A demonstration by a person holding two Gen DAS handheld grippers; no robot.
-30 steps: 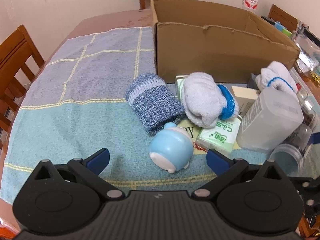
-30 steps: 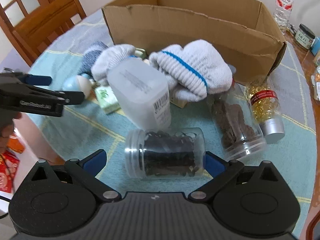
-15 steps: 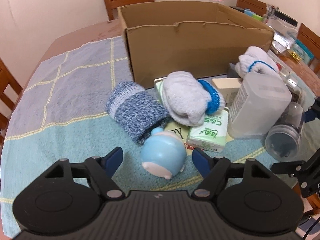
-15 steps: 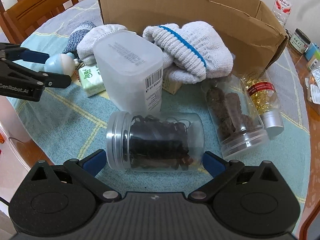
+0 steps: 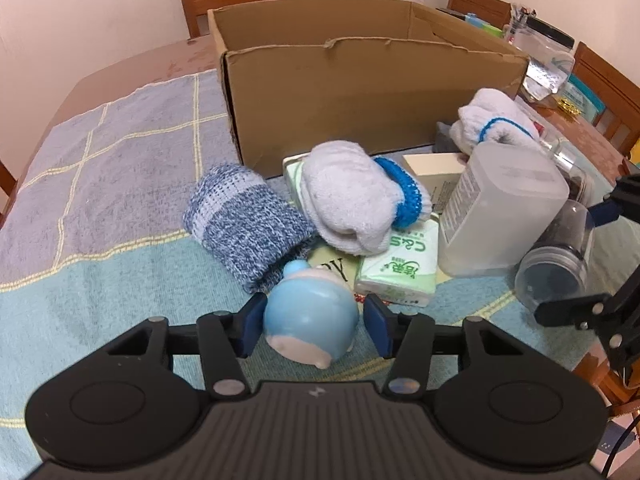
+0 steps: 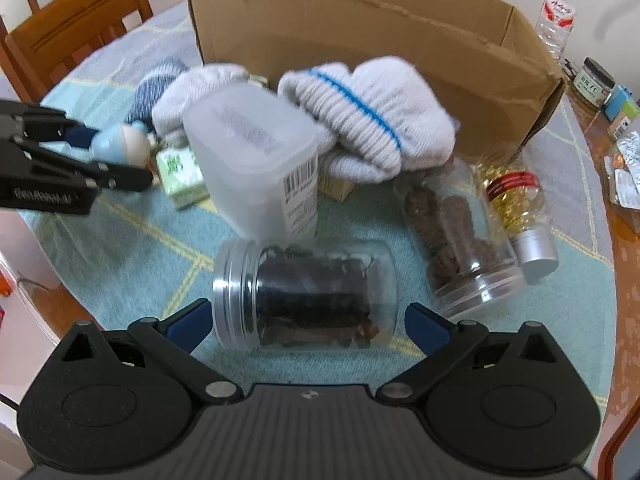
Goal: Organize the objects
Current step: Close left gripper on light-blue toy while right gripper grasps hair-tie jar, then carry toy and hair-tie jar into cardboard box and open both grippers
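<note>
Cloth (image 5: 100,168) free on left, clutter by box (image 5: 360,92) front

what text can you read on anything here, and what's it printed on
"C&S": green tissue pack, upside down to the left wrist view.
Large "A": card under the blue figurine; the rest is hidden.
Unreadable: plastic container barcode label, water bottle red label, small jar label, white lettering on the left hand-held gripper.

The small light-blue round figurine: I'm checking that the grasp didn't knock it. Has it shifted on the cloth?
No: the light-blue figurine lies in the same spot, beside the blue knitted sock roll.
</note>
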